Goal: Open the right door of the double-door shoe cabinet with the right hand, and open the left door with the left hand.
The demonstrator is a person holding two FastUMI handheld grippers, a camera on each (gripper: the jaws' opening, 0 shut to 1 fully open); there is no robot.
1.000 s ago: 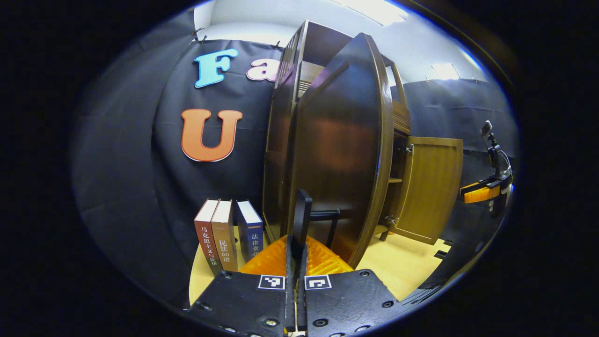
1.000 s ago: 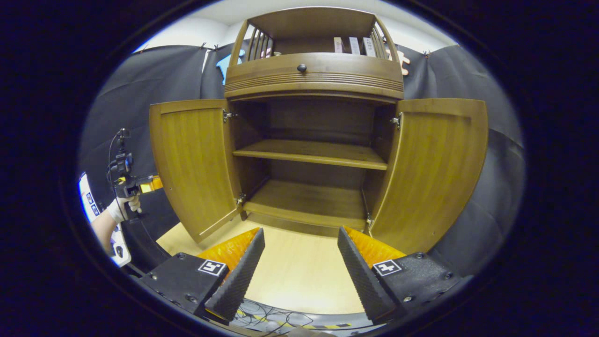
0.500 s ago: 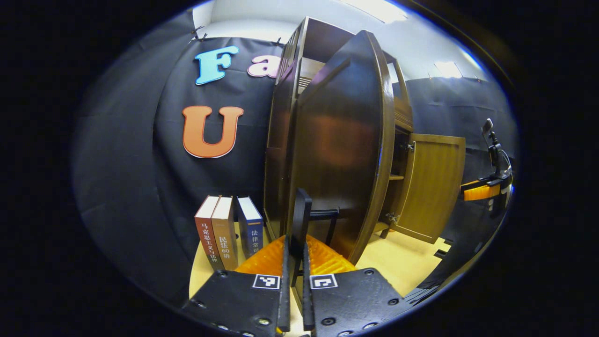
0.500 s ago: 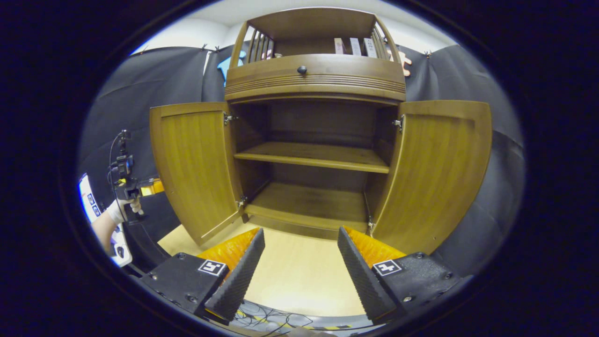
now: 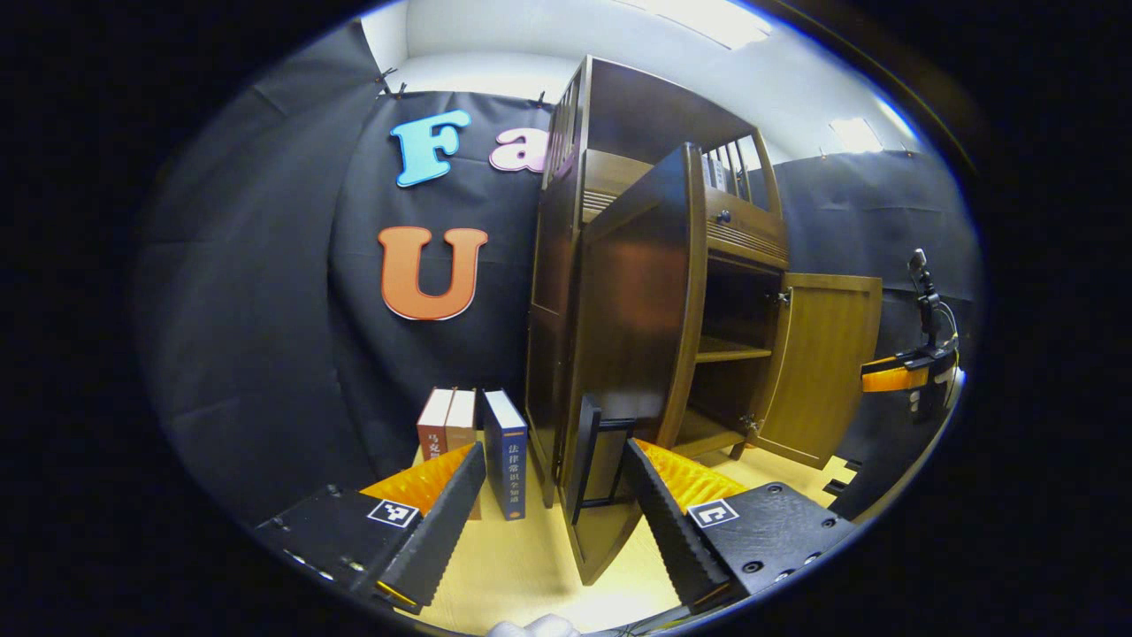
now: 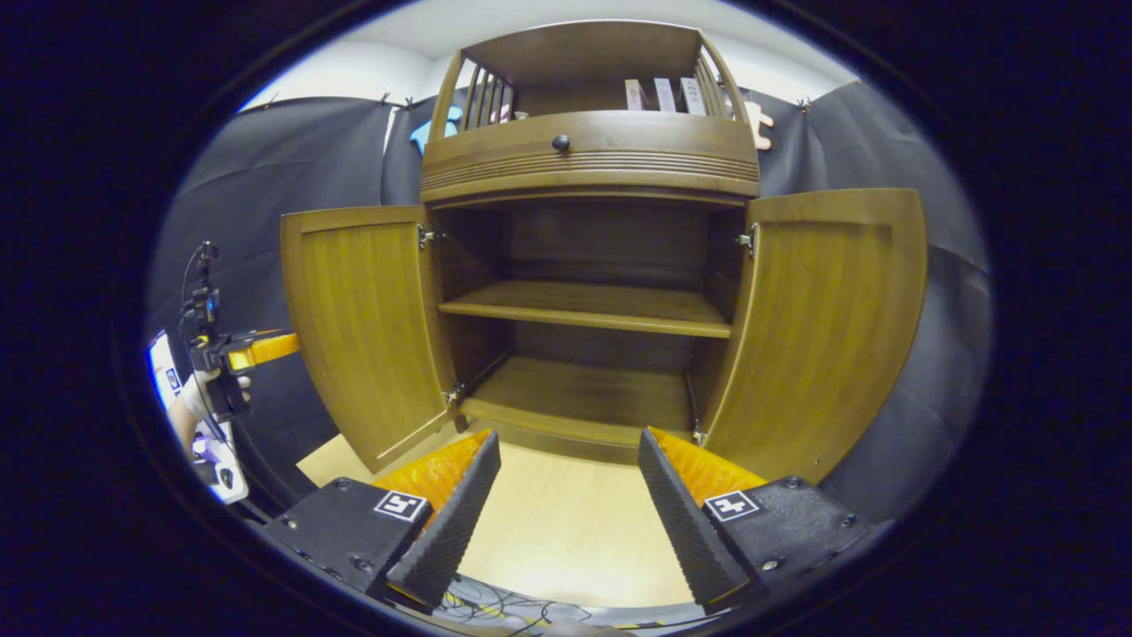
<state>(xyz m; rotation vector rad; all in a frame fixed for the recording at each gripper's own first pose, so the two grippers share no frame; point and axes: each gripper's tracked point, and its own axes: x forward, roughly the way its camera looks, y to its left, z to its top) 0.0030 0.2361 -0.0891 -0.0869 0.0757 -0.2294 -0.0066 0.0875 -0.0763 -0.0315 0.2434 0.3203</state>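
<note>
Cabinet (image 6: 588, 159) stands wide open, right door (image 6: 818, 327) and left door (image 6: 358, 327) both swung out. Left gripper (image 5: 553, 504) just released door handle (image 5: 591, 460), fingers now spread wide. Right gripper (image 6: 566, 495) gapes empty, well back. Task looks complete.

The shoe cabinet (image 6: 591, 168) looks like brown wood with a smooth, satin varnish; its left door (image 5: 638, 354) shines glossy and dark outside, while the right door (image 6: 822, 327) shows lighter, visibly grained wood inside. Small hinges (image 6: 747, 237) look metallic. At nine o'clock, matt black cloth (image 6: 256, 177) hangs wrinkled. The tabletop (image 6: 566, 531) is pale, smooth wood-look.
</note>
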